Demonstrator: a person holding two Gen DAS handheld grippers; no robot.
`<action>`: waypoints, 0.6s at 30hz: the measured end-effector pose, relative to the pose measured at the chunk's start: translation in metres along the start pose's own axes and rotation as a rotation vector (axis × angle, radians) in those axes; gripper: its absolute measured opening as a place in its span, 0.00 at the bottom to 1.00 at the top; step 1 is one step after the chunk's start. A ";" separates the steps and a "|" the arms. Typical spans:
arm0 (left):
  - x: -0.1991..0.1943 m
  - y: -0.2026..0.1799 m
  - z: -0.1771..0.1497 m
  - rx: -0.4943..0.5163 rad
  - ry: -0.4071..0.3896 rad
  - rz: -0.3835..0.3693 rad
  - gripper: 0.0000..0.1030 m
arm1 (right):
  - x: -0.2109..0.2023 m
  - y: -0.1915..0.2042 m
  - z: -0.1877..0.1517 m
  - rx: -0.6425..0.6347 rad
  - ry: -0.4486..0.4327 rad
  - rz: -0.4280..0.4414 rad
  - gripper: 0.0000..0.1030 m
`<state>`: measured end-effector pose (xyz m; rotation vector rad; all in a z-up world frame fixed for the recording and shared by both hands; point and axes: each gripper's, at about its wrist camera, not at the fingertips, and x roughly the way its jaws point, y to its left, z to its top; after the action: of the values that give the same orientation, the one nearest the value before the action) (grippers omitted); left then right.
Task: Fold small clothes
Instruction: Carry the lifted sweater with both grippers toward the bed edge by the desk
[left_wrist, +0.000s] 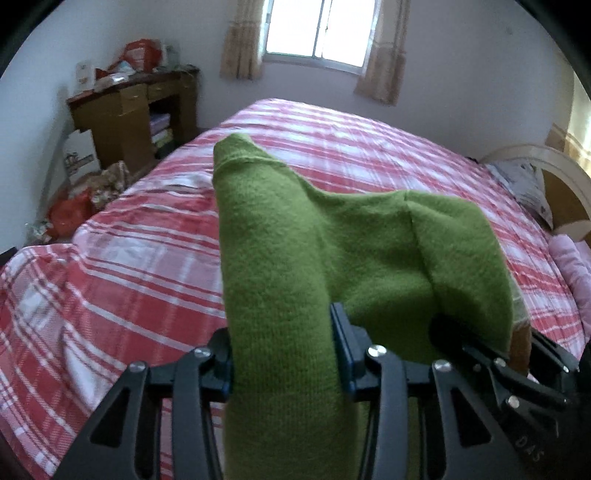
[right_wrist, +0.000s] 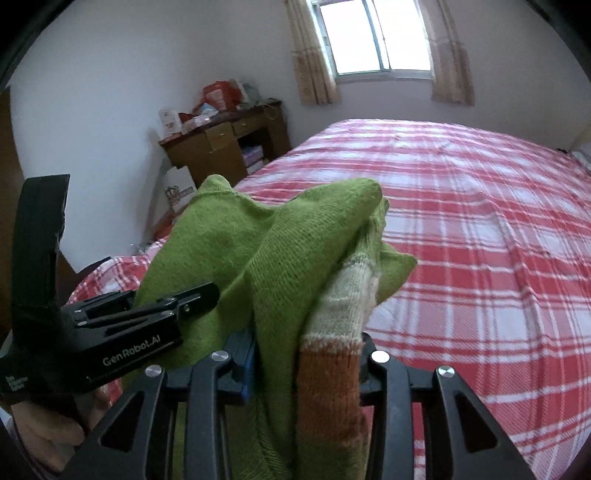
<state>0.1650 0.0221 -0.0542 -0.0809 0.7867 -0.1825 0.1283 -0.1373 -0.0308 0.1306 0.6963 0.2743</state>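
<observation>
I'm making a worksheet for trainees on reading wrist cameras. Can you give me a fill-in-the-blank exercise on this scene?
1. Both grippers hold a knitted garment that is mostly ____ in colour.
2. The bed cover has a red and white ____ pattern.
3. In the right wrist view, the cloth between the jaws also shows a cream band and an ____ band.
4. The wooden desk stands in the corner beside the ____.

Missing words: green; plaid; orange; bed

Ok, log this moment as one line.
left gripper: shut on green knit garment | right gripper: shut on same garment | garment: lifted above plaid bed
</observation>
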 end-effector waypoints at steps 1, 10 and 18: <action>0.000 0.004 0.001 -0.004 -0.004 0.006 0.42 | 0.002 0.006 0.002 -0.008 -0.003 0.008 0.36; -0.013 0.048 0.003 -0.070 -0.048 0.074 0.42 | 0.017 0.048 0.014 -0.067 -0.013 0.064 0.36; -0.017 0.082 0.007 -0.115 -0.077 0.129 0.42 | 0.033 0.084 0.023 -0.125 -0.024 0.107 0.37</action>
<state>0.1690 0.1054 -0.0491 -0.1445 0.7224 -0.0113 0.1502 -0.0485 -0.0162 0.0520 0.6473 0.4171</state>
